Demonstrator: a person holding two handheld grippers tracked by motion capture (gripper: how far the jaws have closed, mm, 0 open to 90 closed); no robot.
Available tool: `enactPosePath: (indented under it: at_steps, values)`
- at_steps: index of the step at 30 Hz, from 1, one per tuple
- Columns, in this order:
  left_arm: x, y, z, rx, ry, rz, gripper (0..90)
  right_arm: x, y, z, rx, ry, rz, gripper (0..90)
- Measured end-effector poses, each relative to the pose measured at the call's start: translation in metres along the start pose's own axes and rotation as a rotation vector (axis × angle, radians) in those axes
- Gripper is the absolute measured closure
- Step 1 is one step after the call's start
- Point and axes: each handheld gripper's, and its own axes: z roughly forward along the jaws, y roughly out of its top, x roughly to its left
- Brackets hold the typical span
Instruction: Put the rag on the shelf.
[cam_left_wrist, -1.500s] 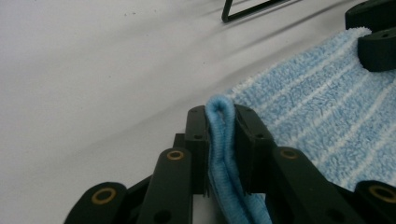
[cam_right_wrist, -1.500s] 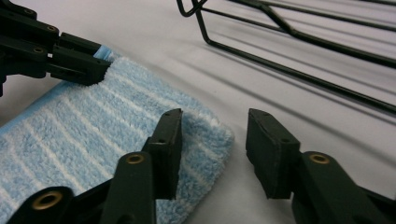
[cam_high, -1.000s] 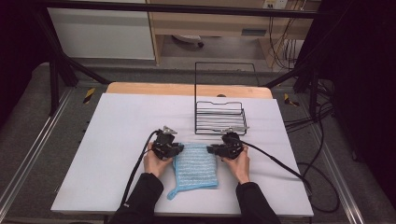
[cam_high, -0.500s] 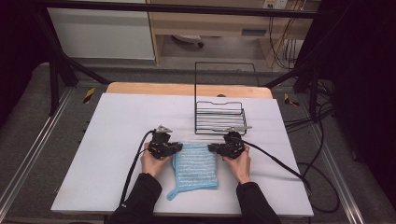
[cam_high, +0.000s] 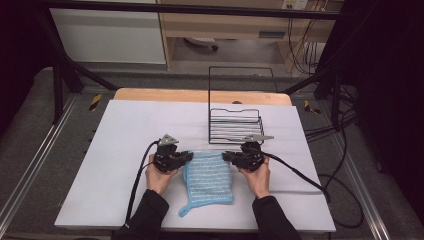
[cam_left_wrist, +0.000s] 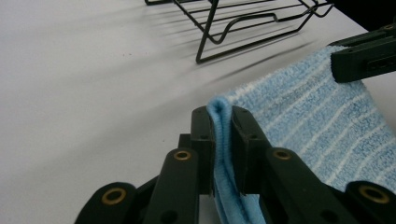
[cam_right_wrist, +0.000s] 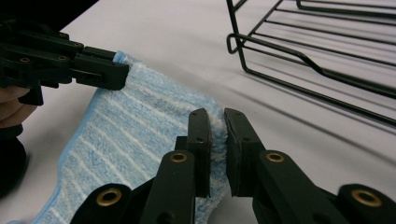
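Gripping the blue striped cloth (cam_high: 207, 175) at its 2 far corners, left gripper (cam_left_wrist: 223, 135) and right gripper (cam_right_wrist: 217, 140) each pinching a doubled edge tight between its pads, near the wire rack (cam_high: 235, 125) on the white table (cam_high: 125, 130). Handling as light, soft and limp, probably sagging between the grips, so taking it by the corners and keeping them apart. Comparing with the earlier high view: jaws having just been closing on the terry, corners now lifting slightly, near half still lying flat.
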Motion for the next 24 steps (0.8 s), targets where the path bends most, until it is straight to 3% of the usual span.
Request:
enactPosePath:
  at_steps: [24]
  values:
    - [-0.032, 0.019, -0.039, -0.145, -0.007, 0.076, 80.0, 0.021, 0.009, -0.043, -0.133, -0.008, -0.052, 82.2]
